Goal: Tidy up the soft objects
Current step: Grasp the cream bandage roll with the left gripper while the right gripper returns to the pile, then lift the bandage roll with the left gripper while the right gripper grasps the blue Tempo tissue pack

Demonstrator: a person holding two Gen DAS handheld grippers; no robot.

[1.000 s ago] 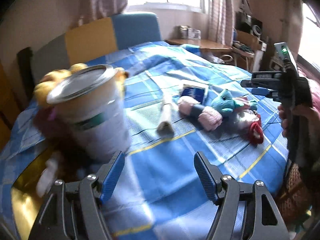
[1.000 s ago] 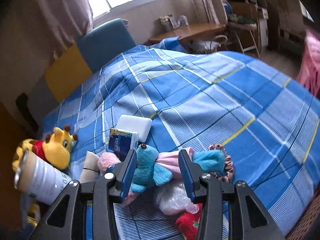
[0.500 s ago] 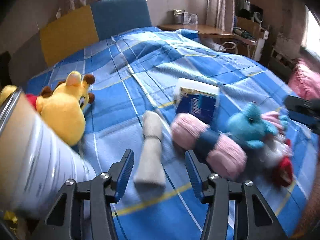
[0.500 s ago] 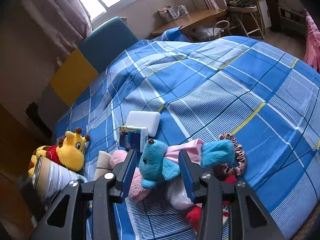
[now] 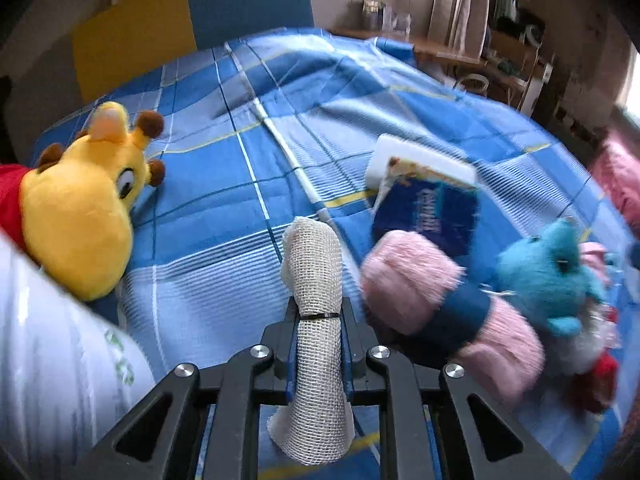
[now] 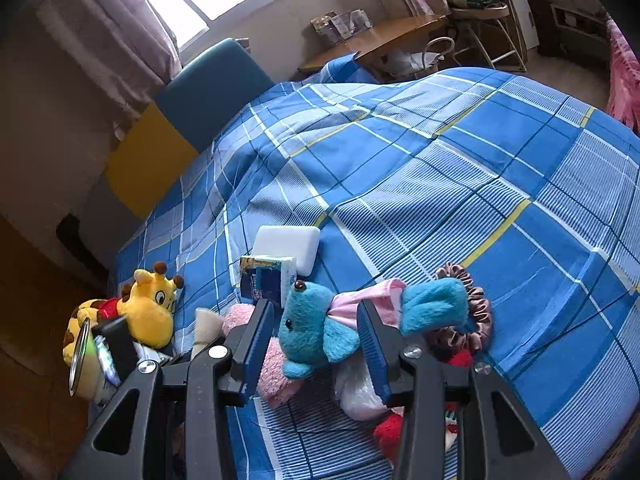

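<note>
Gauze roll (image 5: 316, 316) (banded) between fingers (image 5: 289, 332)

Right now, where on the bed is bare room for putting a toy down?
The blanket is bare beyond the white sponge, toward the headboard and the right side. Near the giraffe, blue plush and scrunchie it is crowded.
</note>
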